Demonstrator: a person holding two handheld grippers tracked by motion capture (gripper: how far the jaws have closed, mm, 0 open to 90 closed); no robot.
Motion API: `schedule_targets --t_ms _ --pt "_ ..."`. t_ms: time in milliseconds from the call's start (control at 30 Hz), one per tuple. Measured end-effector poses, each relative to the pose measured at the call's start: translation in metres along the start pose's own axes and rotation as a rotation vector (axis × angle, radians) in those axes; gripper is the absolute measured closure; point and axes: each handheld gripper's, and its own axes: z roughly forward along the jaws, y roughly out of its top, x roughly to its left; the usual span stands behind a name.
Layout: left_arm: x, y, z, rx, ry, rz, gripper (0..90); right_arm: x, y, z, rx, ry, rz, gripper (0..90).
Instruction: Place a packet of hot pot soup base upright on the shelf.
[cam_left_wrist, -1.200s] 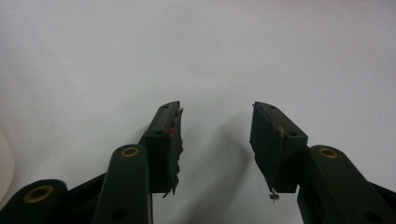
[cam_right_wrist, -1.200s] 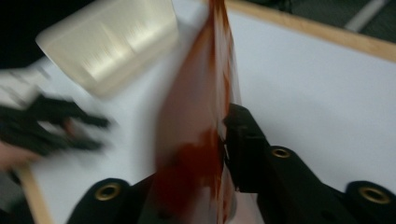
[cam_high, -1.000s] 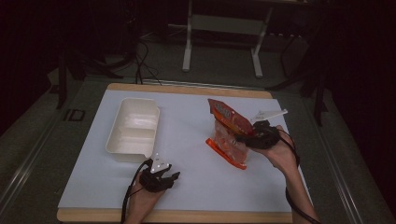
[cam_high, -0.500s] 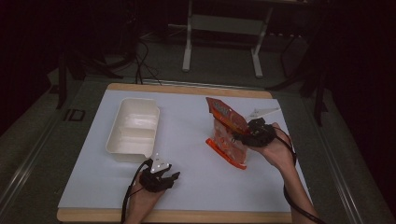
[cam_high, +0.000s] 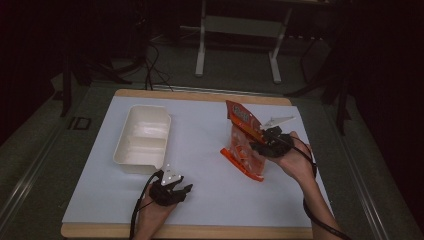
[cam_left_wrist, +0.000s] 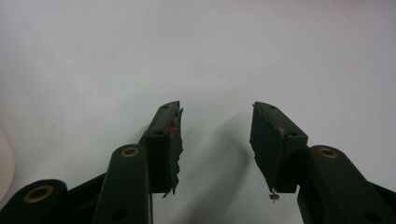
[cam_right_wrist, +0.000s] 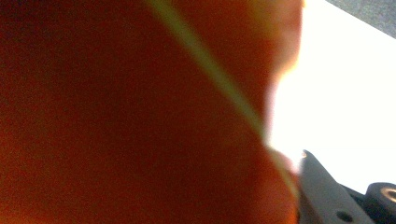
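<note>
One orange snack bag (cam_high: 243, 145) held upright on tabletop (cam_high: 210, 195) by right gripper (cam_high: 264, 145), fingers clamped on its edge. White tray (cam_high: 143, 140) well apart, unfilled. Left gripper (cam_high: 172, 192) rested, fingers spread. Transfer judged barely begun.

Glossy orange-red plastic film on the snack bag (cam_high: 243, 145), crinkled and catching light, blurred to a smooth warm sheen with one pale seam line in the right gripper view (cam_right_wrist: 140, 112). Matt black plastic on the left gripper (cam_left_wrist: 215, 144), with brass-coloured rivets and rough, frayed rubbery pads on the fingers (cam_left_wrist: 170, 144). Same dull black on the right gripper (cam_high: 260, 146), topped by a pale grey flat plate. Smooth, faintly shiny cream plastic or foam on the two-compartment tray (cam_high: 145, 140) at far left. Matt white sheet over the bench (cam_high: 200, 200), edged in light bare wood along near and far sides.
</note>
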Motion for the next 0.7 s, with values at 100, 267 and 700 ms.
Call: schedule_targets --t_ms 100,267,700 --pt "0.000 0.000 0.000 0.003 0.001 0.003 53.2 0.003 0.001 -0.002 -0.023 -0.006 0.007 70.6" --pt "0.000 0.000 0.000 0.001 0.000 0.003 53.2 0.007 0.005 -0.002 -0.038 -0.003 0.036 70.7" --pt "0.000 0.000 -0.001 -0.003 0.005 0.001 53.6 0.009 0.020 -0.011 -0.140 0.050 0.097 70.9"
